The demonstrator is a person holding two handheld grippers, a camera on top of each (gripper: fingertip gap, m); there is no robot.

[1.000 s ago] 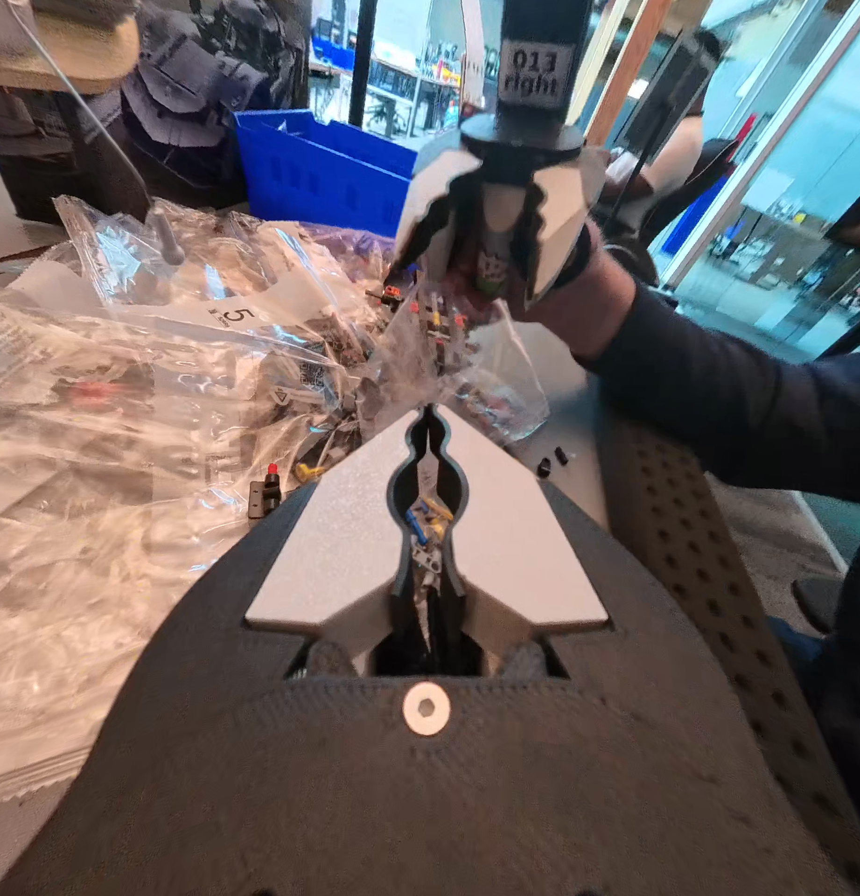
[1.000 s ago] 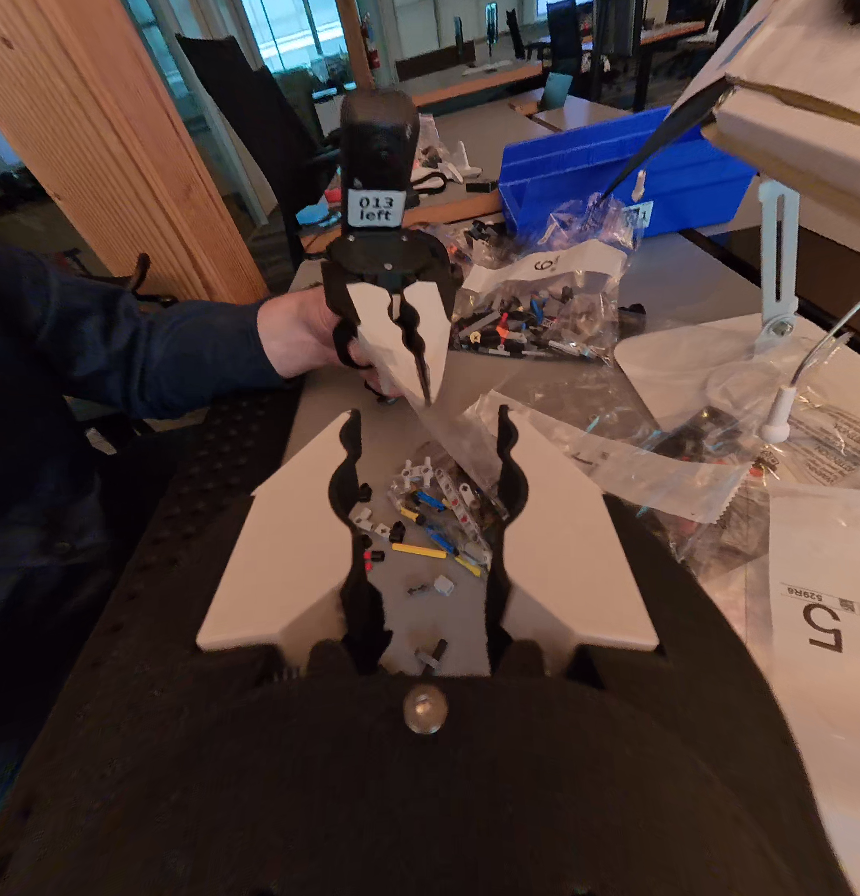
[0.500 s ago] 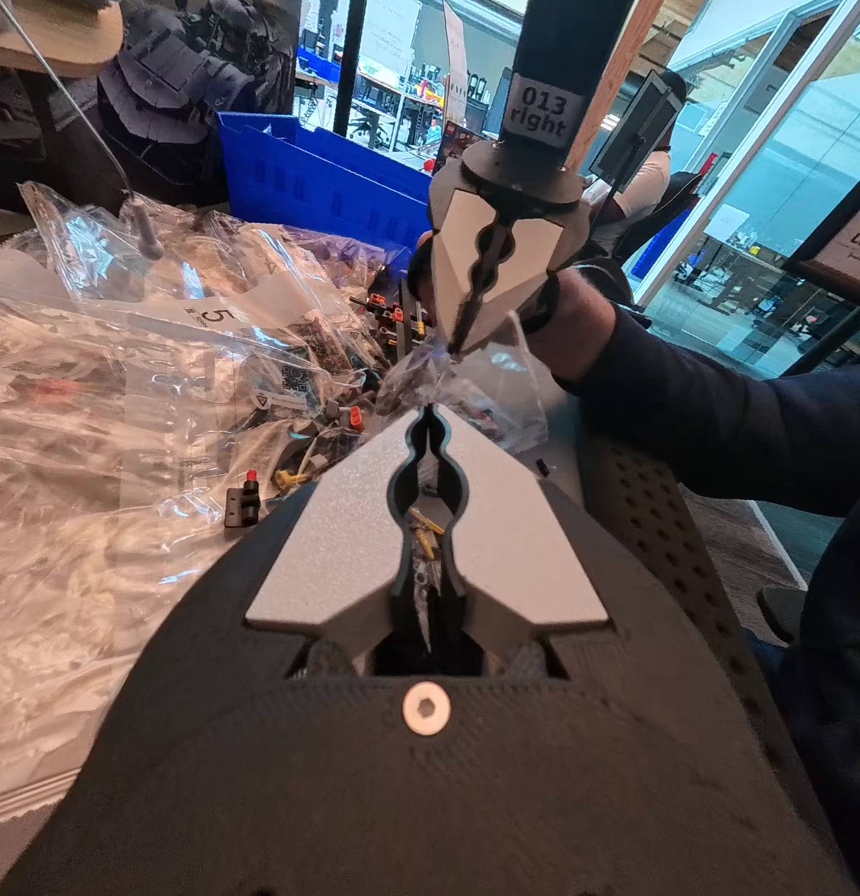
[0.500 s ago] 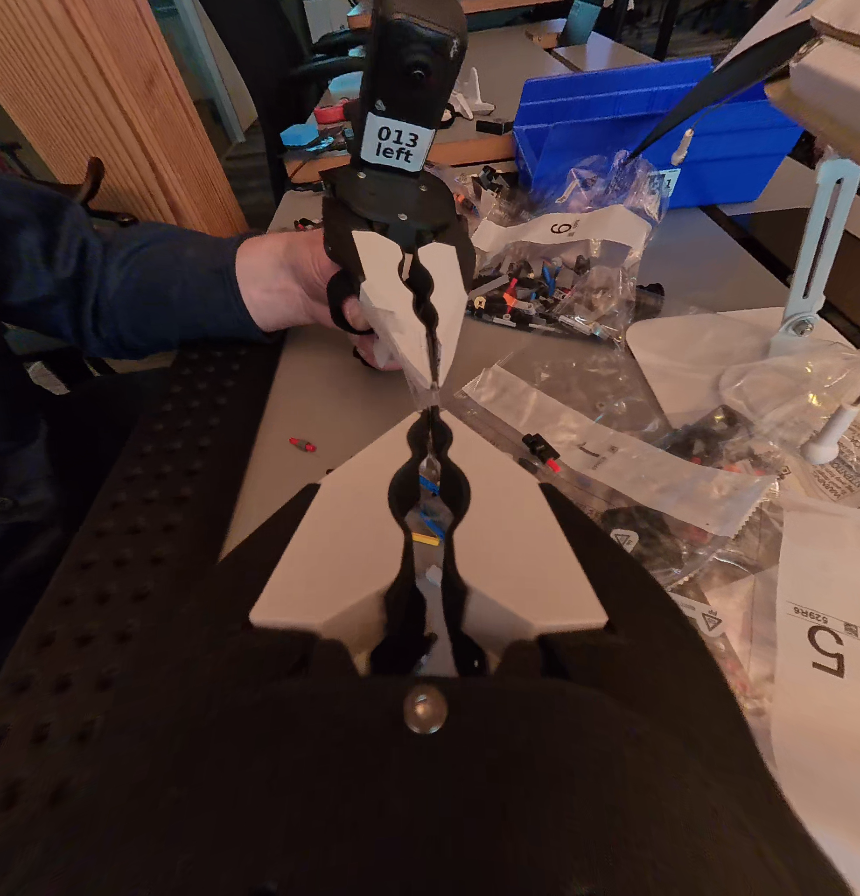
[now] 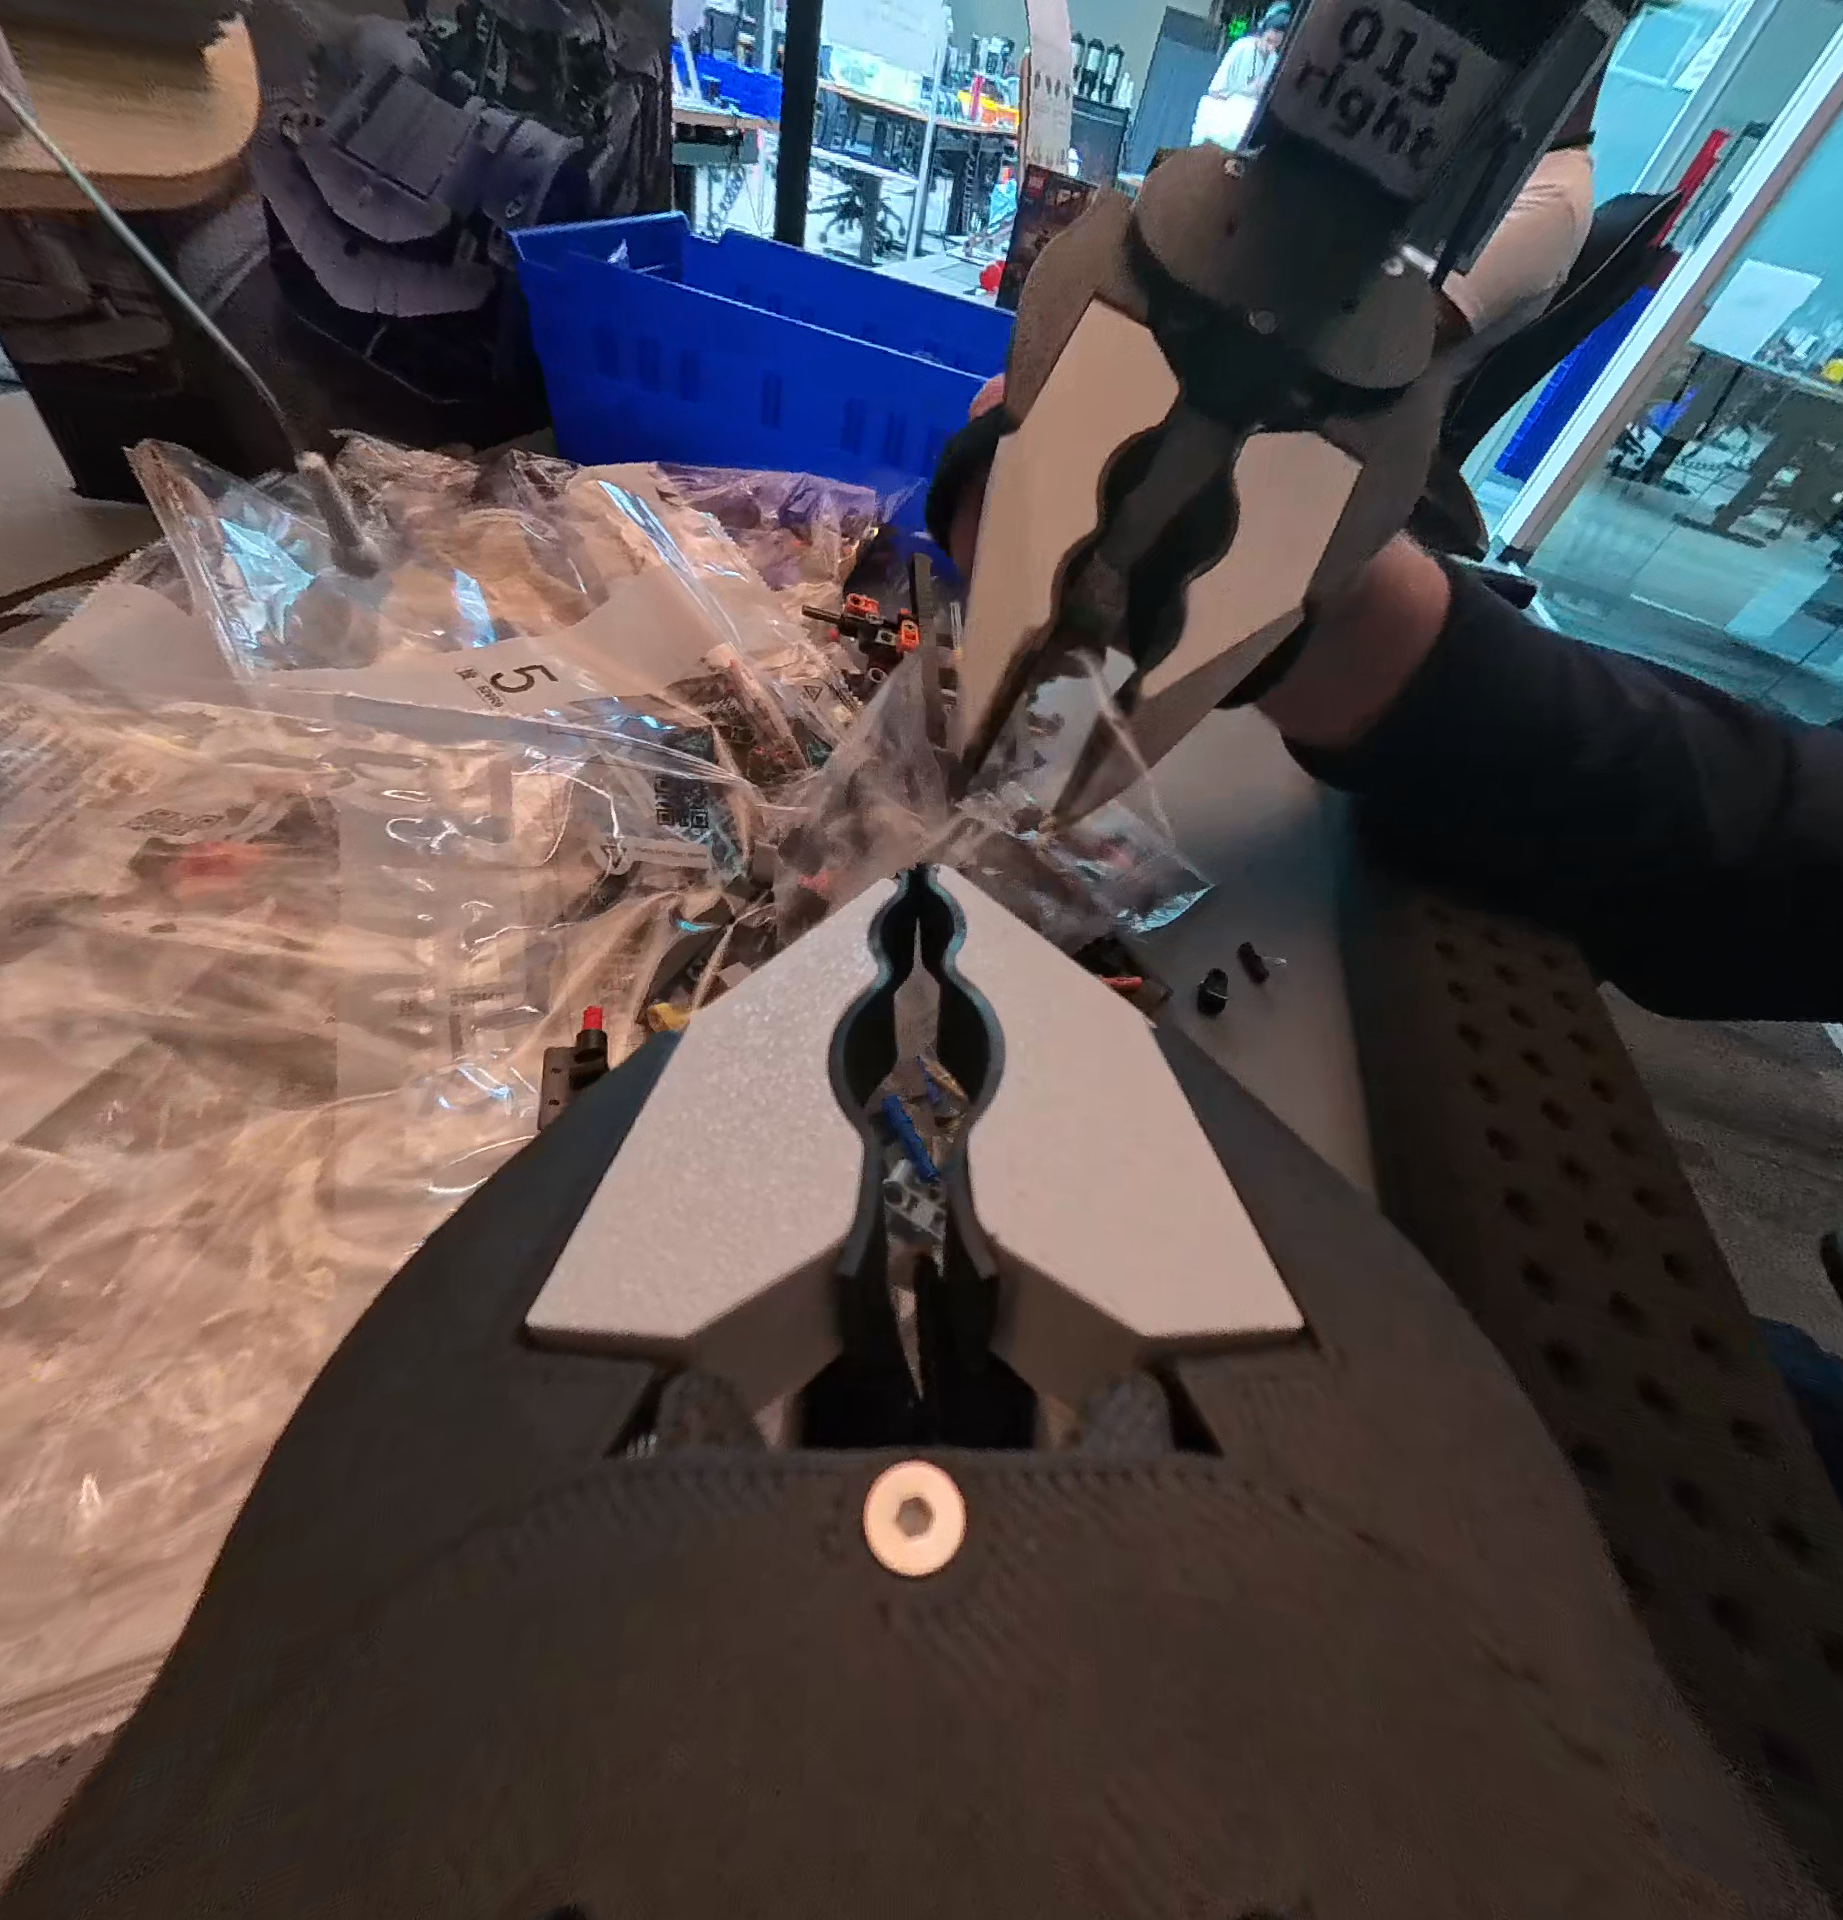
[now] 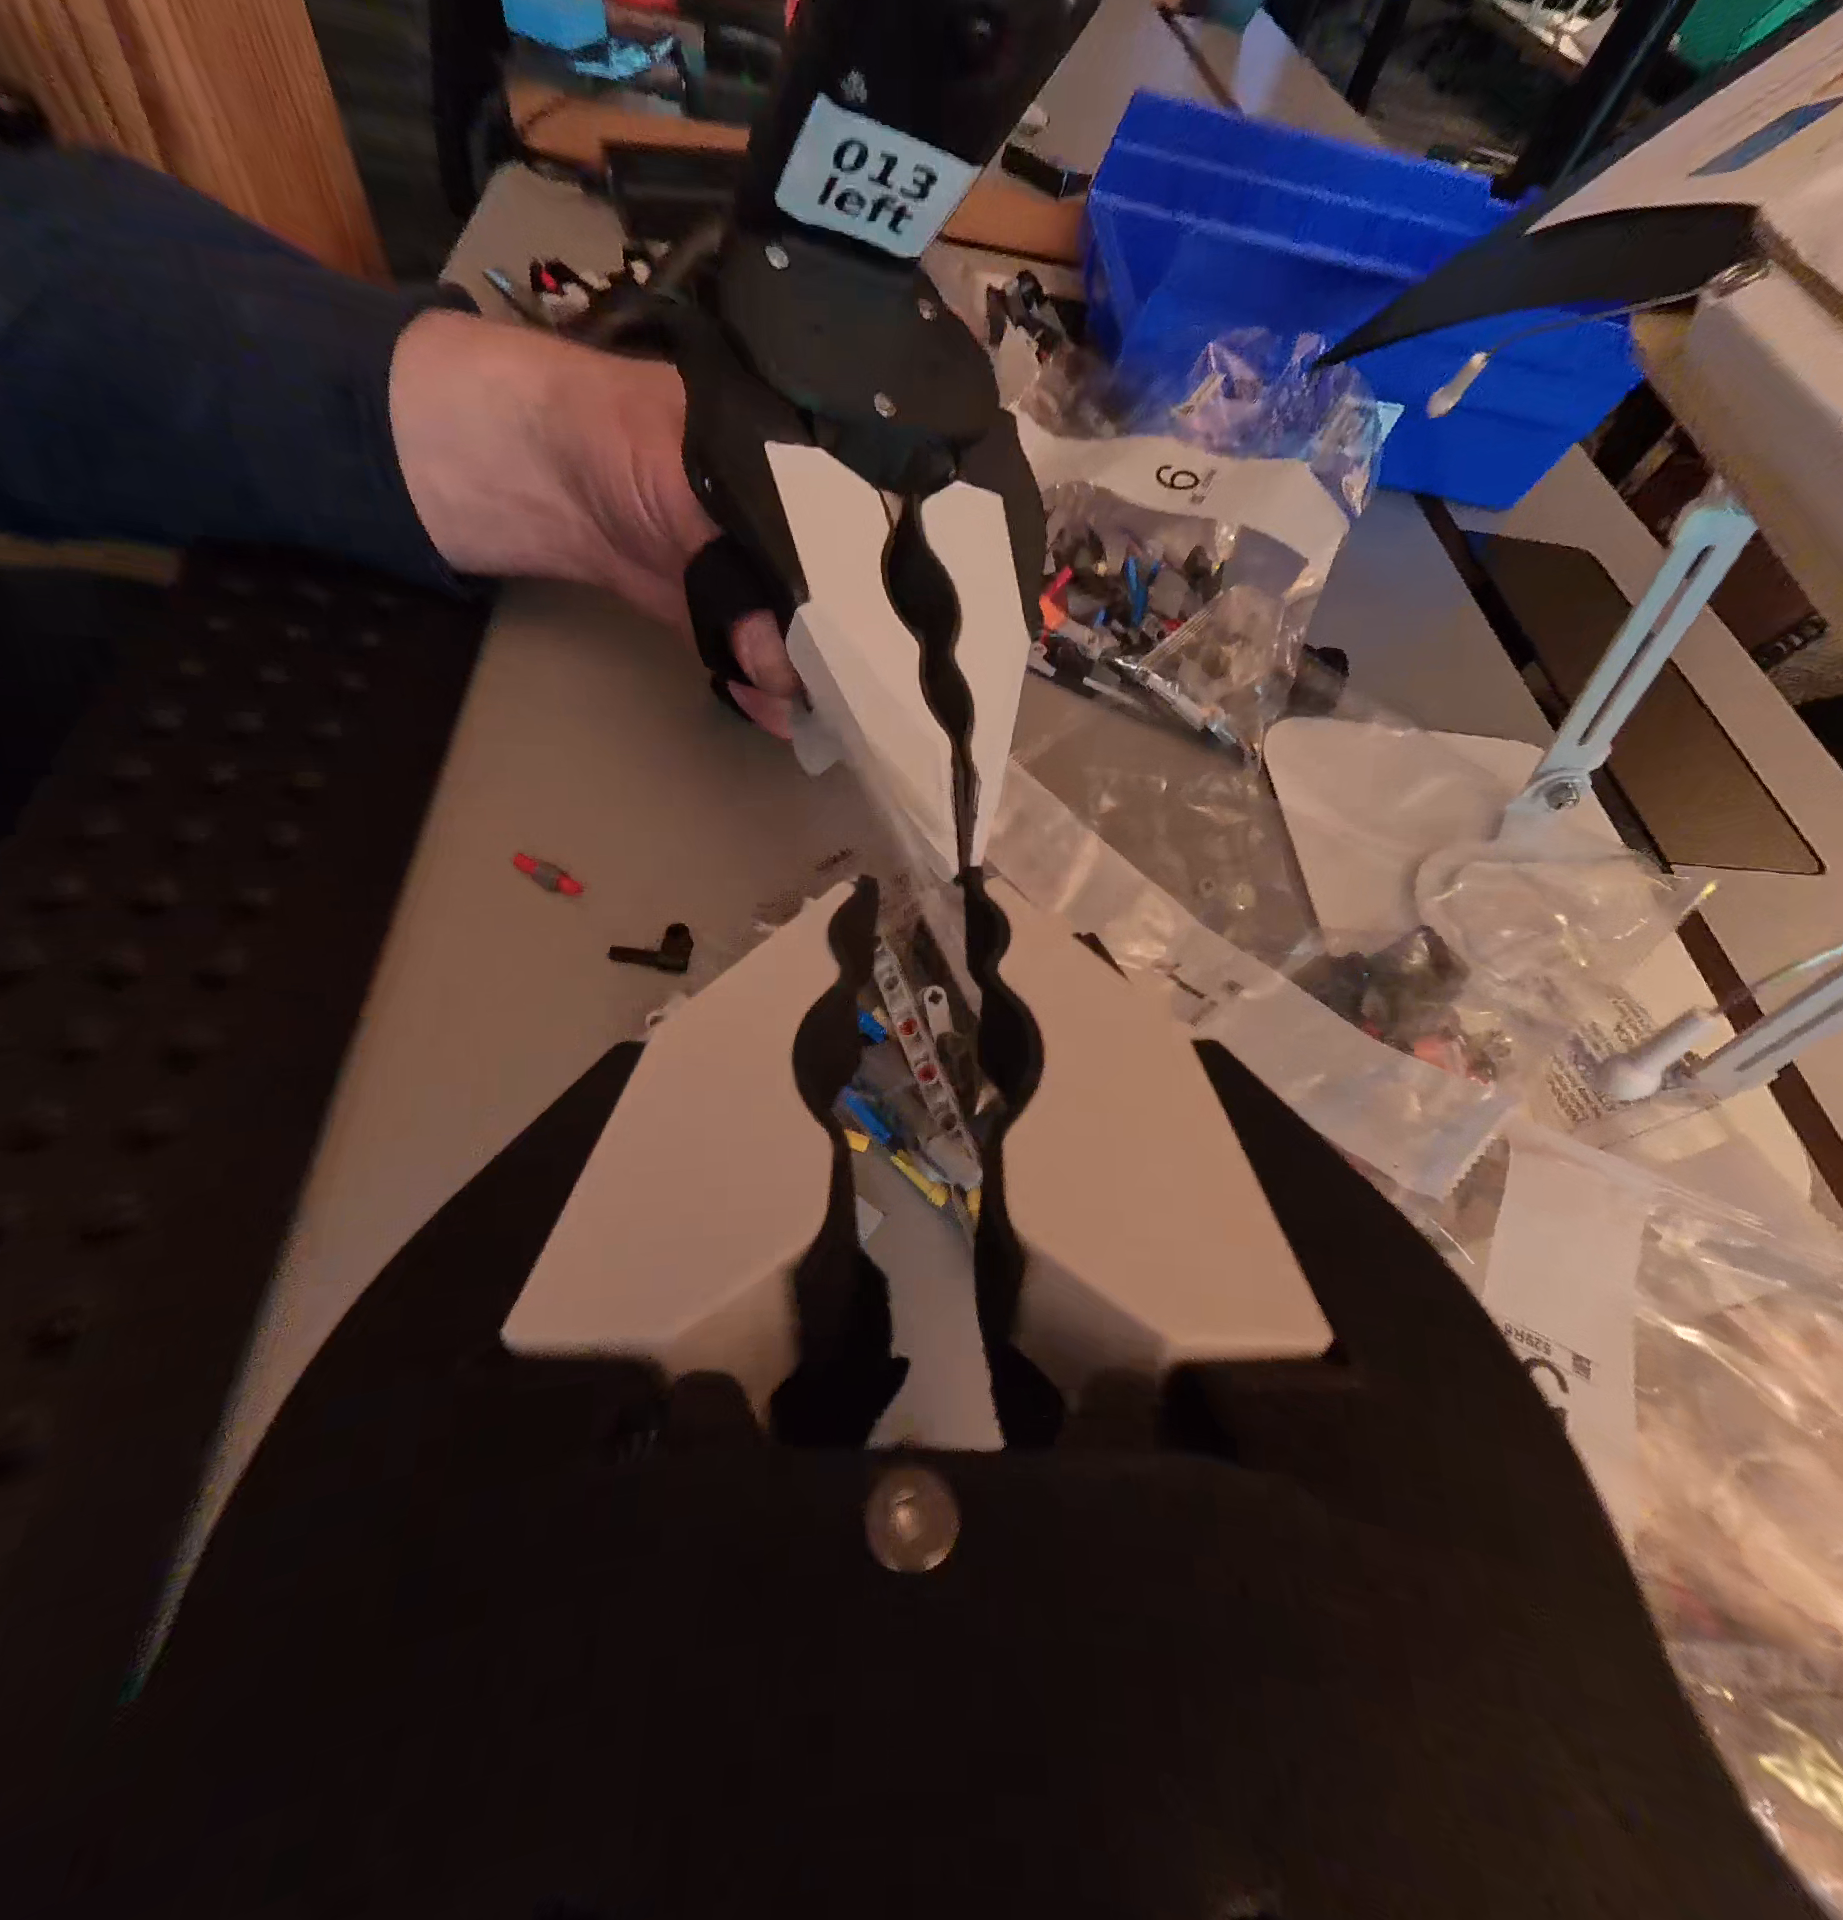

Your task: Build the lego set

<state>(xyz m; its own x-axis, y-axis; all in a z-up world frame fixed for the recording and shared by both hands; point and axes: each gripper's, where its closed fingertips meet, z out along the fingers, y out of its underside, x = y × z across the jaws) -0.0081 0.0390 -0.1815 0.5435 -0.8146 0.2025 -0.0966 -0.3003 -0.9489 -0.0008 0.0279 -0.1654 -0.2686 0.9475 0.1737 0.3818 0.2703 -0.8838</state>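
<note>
At frame centre the left gripper (image 5: 919, 883) is closed, its tips pinching the clear bag (image 5: 1010, 842) of small Lego parts. The right gripper (image 5: 1021, 774) reaches down from upper right with its fingers a little apart around the bag's top; whether either tip presses the plastic is hard to tell through the glare. In the right wrist view that gripper (image 6: 912, 883) shows a narrow gap, and blue, yellow and grey parts (image 6: 922, 1101) lie between its fingers. Crinkled bags (image 5: 273, 831) fill the left of the frame, hiding much of the table (image 5: 1281, 997). A blue bin (image 5: 751, 364) stands behind them. Loose black pins (image 5: 1234, 977) lie right of centre, and a red pin (image 6: 548, 876) lies at left.
</note>
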